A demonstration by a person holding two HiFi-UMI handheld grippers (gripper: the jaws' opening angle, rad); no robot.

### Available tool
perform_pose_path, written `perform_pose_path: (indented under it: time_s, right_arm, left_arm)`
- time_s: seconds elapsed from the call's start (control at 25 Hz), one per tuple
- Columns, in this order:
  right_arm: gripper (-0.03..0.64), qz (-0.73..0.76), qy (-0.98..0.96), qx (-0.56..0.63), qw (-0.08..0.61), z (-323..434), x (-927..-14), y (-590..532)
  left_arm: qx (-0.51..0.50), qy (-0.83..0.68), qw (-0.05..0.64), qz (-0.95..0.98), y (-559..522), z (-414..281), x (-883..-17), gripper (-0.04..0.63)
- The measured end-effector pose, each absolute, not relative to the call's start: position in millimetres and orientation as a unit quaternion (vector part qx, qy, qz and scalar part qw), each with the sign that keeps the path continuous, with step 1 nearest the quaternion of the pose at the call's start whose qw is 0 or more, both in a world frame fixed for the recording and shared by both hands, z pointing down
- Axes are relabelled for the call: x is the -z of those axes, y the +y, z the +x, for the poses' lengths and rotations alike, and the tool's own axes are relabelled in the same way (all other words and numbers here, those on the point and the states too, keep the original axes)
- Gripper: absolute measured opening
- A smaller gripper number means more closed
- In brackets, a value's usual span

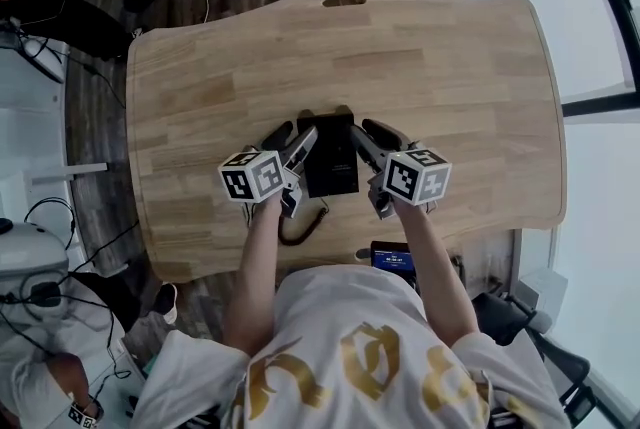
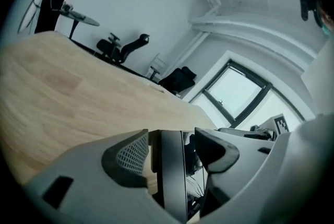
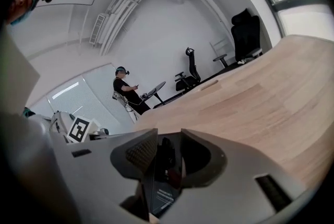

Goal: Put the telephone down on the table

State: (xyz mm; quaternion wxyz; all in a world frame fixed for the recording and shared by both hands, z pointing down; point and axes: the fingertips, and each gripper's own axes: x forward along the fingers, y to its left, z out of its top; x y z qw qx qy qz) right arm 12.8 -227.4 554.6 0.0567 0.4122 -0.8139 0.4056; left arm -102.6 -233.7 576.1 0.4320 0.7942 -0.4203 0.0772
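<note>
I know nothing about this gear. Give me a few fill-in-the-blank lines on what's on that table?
1. The telephone is coloured ___.
2. The table is made of ___.
3. The person holds ___ tools, the left gripper and the right gripper.
4. A dark ___ loops from the telephone toward the person.
Missing: black; wood; two; cord.

table (image 1: 450, 67): matt grained wood | telephone (image 1: 331, 162): smooth black plastic

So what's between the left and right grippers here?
The black telephone sits between the left gripper and the right gripper, each straddling one side. The head view shows this.
</note>
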Motion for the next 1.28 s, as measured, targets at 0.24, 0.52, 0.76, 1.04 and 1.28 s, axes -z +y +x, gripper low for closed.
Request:
perform_pose_path:
  time_s: [0.24,0.52,0.76,1.04,1.28]
  right_arm:
    - [0.029,0.455,-0.821,-0.338,0.063,24,-530,-218]
    - [0.017,0.463,-0.832,-0.301,0.058,16,-502,-196]
    - [0.015,0.484,-0.834,-0.261,0.036,13,-471,-180]
    - [0.012,0.506,-0.828,-0.241,0.028,17,-451,-151]
    - [0.012,0.513,-0.827,-0.226,0.041,19,-445,-132]
  left_arm:
    - [-0.128,-0.481,0.302,0.813,-228,-114,-542,0.031]
    - [-0.114,-0.484,0.265,0.826,-210,-117,-510,0.017]
    - [-0.133,-0.524,0.202,0.817,-193,-130,-491,0.017]
    - [-0.063,-0.491,0.190,0.848,-160,-126,-451,0.011]
    - [-0.042,-0.474,0.183,0.860,-147,-115,-438,0.009]
